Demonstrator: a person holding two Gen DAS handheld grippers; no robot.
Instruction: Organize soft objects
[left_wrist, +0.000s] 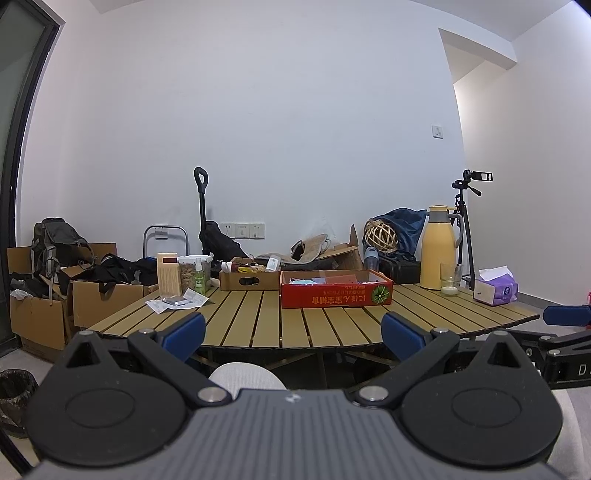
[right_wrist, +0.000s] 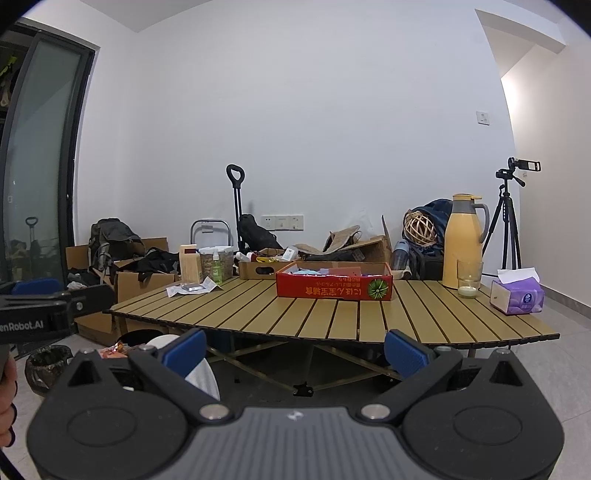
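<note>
On the slatted wooden table (left_wrist: 258, 317), a red cardboard box (left_wrist: 334, 295) sat near the middle with what looked like soft blue and pink bits (left_wrist: 306, 281) piled inside, too small to make out properly. Both grippers were held low in front of the table's near edge, the left gripper (left_wrist: 293, 326) and the right gripper (right_wrist: 295, 349) each with jaws spread wide and nothing between them. Off to the right stood a yellow thermos (right_wrist: 463, 243), a glass (right_wrist: 469, 278) just beside it, and a purple tissue pack (right_wrist: 517, 295) near the edge.
</note>
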